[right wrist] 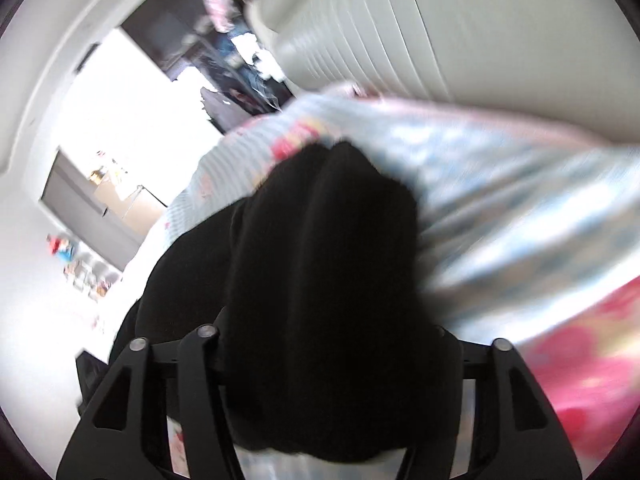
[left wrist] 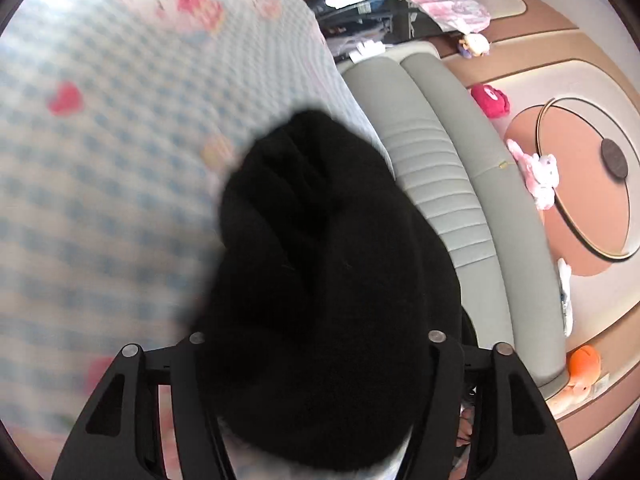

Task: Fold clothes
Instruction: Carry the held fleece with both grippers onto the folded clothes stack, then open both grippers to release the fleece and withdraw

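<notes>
Black garment (left wrist: 320,280) fills the gap between the left gripper's (left wrist: 316,360) fingers and hides their tips; whether they clamp it cannot be told. In the right wrist view the same garment (right wrist: 320,280) likewise covers the right gripper (right wrist: 320,360), its grip equally unclear. Beneath lies a blurred blue-checked sheet (left wrist: 100,160) with pink prints. Beside it runs a grey padded sofa (left wrist: 440,168); toys lie on the floor (left wrist: 520,40) beyond.

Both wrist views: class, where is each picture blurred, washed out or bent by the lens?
Left wrist view: blue checked bedsheet smeared, grey padded headboard sharp but curved by fisheye. Right wrist view: blurred throughout, bright window blown out white. Black knitted garment shows almost no detail in either.
</notes>
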`<control>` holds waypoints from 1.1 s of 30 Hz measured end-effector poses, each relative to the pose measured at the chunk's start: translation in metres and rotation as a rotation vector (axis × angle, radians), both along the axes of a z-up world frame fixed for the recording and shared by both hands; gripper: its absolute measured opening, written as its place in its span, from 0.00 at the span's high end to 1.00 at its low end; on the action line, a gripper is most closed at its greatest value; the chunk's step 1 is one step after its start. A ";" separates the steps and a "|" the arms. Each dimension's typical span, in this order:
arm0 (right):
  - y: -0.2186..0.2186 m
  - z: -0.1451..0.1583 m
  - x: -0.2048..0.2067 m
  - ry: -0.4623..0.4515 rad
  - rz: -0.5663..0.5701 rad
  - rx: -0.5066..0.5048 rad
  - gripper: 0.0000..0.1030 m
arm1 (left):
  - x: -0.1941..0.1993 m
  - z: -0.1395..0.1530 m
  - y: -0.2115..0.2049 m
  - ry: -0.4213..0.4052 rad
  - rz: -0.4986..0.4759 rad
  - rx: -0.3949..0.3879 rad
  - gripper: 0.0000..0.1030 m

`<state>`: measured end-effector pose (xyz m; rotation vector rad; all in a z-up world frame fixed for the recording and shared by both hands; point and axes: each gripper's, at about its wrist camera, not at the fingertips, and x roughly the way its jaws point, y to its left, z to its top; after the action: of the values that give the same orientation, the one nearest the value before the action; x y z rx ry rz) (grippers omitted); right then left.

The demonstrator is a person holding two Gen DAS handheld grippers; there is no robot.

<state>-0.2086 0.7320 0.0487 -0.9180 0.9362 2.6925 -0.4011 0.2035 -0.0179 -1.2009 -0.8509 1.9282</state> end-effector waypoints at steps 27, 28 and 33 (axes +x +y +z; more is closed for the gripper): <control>-0.119 0.020 -0.070 -0.289 0.029 0.411 0.34 | -0.008 0.052 0.086 0.123 -0.103 -0.316 0.24; -0.125 0.027 -0.066 -0.278 0.025 0.419 0.24 | -0.007 0.059 0.080 0.128 -0.099 -0.299 0.24; -0.164 0.058 -0.049 -0.221 0.046 0.459 0.20 | 0.001 0.101 0.037 0.192 -0.012 -0.310 0.23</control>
<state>-0.2580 0.5682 0.1064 -1.1006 0.2379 2.5987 -0.3999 0.2407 0.0835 -1.1650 -0.4549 2.1806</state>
